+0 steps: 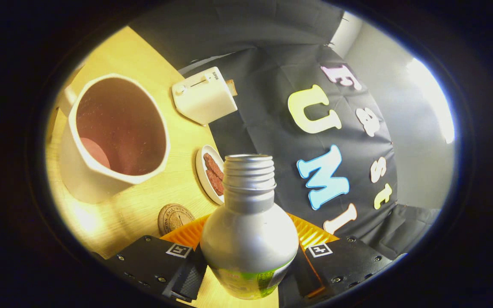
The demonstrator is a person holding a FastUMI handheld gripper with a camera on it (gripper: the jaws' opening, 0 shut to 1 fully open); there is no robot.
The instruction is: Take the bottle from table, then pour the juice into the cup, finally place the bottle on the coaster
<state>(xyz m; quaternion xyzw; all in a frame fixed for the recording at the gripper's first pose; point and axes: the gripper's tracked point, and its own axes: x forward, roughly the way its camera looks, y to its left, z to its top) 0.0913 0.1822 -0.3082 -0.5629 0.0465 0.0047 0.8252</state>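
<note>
Gripper [248, 261] clamped on silver bottle [248, 239], both fingers pressed against its sides, open neck tilted toward the cup [114, 132] ahead. Round coaster [174, 217] just beyond the left finger, on the wooden table [144, 201].

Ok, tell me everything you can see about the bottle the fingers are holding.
The bottle looks like matte silver metal, with a rounded shoulder narrowing to a threaded neck. Its cap is off and the mouth is open. A green label band wraps the lower body. It sits between the gripper fingers, which press on its body from both sides. The wooden table appears tilted behind it, so the bottle seems tipped, with its mouth beside the white cup. Whether juice is flowing cannot be told.
</note>
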